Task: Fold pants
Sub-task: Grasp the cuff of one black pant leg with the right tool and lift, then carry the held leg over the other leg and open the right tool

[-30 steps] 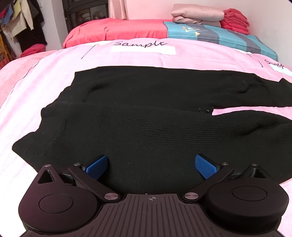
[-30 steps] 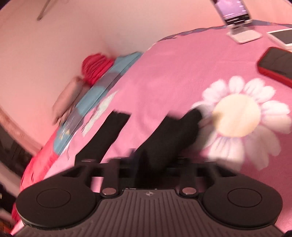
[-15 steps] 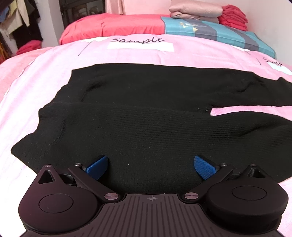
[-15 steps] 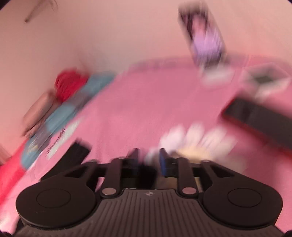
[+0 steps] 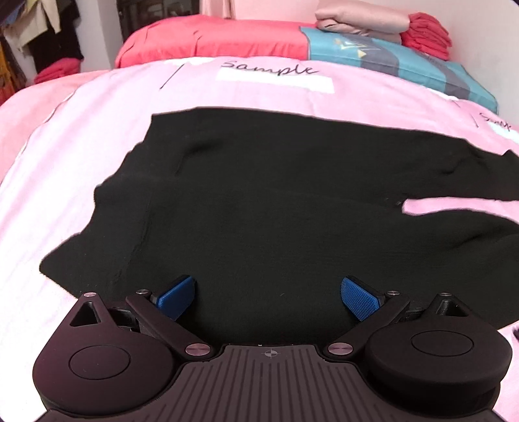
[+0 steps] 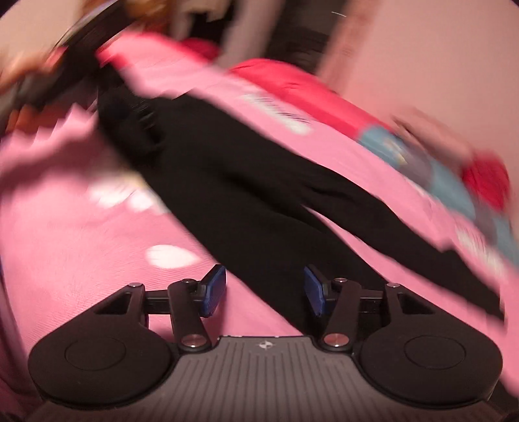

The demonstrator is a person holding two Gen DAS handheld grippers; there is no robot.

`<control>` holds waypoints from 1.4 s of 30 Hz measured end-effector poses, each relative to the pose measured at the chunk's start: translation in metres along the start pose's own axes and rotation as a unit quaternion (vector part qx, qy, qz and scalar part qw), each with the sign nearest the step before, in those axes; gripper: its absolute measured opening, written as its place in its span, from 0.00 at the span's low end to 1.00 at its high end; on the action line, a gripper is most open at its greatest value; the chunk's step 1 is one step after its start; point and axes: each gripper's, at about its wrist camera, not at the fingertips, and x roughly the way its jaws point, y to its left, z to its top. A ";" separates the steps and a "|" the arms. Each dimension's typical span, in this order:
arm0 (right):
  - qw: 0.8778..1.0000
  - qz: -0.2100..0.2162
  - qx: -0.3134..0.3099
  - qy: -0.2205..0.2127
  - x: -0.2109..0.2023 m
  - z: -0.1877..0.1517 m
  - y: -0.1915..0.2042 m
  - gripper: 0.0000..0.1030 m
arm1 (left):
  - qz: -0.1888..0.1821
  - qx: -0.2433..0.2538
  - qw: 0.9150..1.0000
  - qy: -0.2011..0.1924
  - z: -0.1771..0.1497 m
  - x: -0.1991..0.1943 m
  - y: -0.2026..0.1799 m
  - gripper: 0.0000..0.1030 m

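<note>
- A bed with a pink sheet (image 5: 97,136) fills both views, with a red pillow (image 5: 207,39) and a stack of folded laundry (image 5: 382,26) pushed up against the far wall.
- The black pants (image 5: 259,201) are laid flat across the sheet, waist end toward the left of the left wrist view, the two legs running off to the right with a sliver of pink showing between them.
- The left gripper (image 5: 269,293) is held low over the near edge of the seat area, blue pads spread wide, nothing pinched between them.
- The right gripper (image 6: 264,289) is seen through a lot of motion blur; its pads stand apart over a pant leg, with fabric in the gap but no squeeze that can be made out, so it's read as open.
- Nothing looks folded yet, so the job is judged to be at the very start: lining up for the first grab.
- Next, the near edge probably needs to be pinched at the waist and at the leg, then lifted and carried over onto the far leg so the two stack evenly.
</note>
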 end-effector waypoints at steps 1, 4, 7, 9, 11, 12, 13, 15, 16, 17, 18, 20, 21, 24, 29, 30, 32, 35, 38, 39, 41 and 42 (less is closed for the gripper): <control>1.000 -0.011 -0.029 -0.001 0.010 0.004 0.010 0.56 | 0.005 0.005 1.000 -0.006 -0.004 -0.002 0.001 1.00; 0.998 -0.028 -0.050 -0.008 0.031 0.015 0.017 0.56 | -0.001 0.005 1.000 -0.014 -0.009 -0.004 0.005 1.00; 1.000 0.000 0.022 0.009 0.046 0.019 0.002 0.26 | -0.002 0.004 1.000 -0.012 -0.009 -0.003 0.006 1.00; 0.999 0.014 0.041 0.021 0.041 0.018 0.006 0.12 | -0.007 0.010 1.000 -0.008 -0.007 -0.004 0.008 1.00; 0.998 0.049 0.028 0.030 0.020 0.015 0.013 0.12 | -0.008 0.010 1.000 -0.006 -0.007 -0.006 0.014 1.00; 0.996 0.073 0.039 0.035 0.013 0.014 0.010 0.10 | -0.010 0.008 1.000 -0.006 -0.007 -0.008 0.018 1.00; 0.994 0.088 0.050 0.043 0.011 0.013 0.007 0.10 | -0.011 0.004 1.000 -0.007 -0.008 -0.009 0.021 1.00; 0.993 0.094 0.057 0.047 0.006 0.009 0.002 0.10 | -0.011 -0.004 1.000 -0.006 -0.007 -0.012 0.027 1.00; 0.992 0.094 0.062 0.052 0.008 0.013 -0.002 0.13 | -0.012 -0.007 1.000 -0.006 -0.006 -0.013 0.030 1.00; 0.992 0.094 0.069 0.052 0.010 0.020 -0.005 0.17 | -0.011 -0.011 1.000 -0.006 -0.006 -0.015 0.033 1.00; 0.991 0.095 0.082 0.045 0.013 0.028 -0.008 0.34 | -0.007 -0.014 1.000 -0.009 -0.006 -0.017 0.037 1.00; 0.987 0.115 0.107 0.012 0.013 0.041 -0.011 0.65 | 0.010 -0.019 1.000 -0.012 -0.006 -0.020 0.045 1.00; 0.986 0.124 0.107 0.001 0.014 0.047 -0.009 0.69 | 0.015 -0.024 1.000 -0.011 -0.007 -0.021 0.050 1.00; 0.987 0.146 0.065 -0.022 0.034 0.072 0.018 0.67 | 0.053 -0.046 0.998 -0.003 -0.011 -0.021 0.069 1.00; 0.984 0.175 0.027 -0.025 0.089 0.091 0.064 0.58 | 0.062 -0.105 0.993 0.005 -0.020 -0.026 0.109 1.00; 0.982 0.180 0.051 -0.024 0.095 0.096 0.065 0.39 | 0.065 -0.112 0.992 0.004 -0.022 -0.029 0.116 1.00; 0.979 0.199 0.050 -0.012 0.089 0.106 0.072 0.18 | 0.070 -0.120 0.990 0.002 -0.024 -0.033 0.126 1.00; 0.961 0.275 0.002 0.003 0.071 0.109 0.078 0.28 | 0.072 -0.131 0.989 0.001 -0.024 -0.038 0.139 1.00; 0.969 0.245 -0.028 -0.019 0.071 0.125 0.077 0.35 | 0.078 -0.144 0.987 -0.005 -0.022 -0.042 0.149 1.00; 0.970 0.239 -0.022 -0.032 0.075 0.133 0.078 0.53 | 0.080 -0.147 0.986 -0.007 -0.021 -0.044 0.151 1.00; 0.969 0.240 -0.011 -0.049 0.086 0.150 0.086 0.75 | 0.082 -0.154 0.985 -0.011 -0.018 -0.043 0.156 1.00; 0.968 0.244 -0.013 -0.057 0.093 0.159 0.094 0.74 | 0.082 -0.156 0.984 -0.013 -0.018 -0.045 0.158 1.00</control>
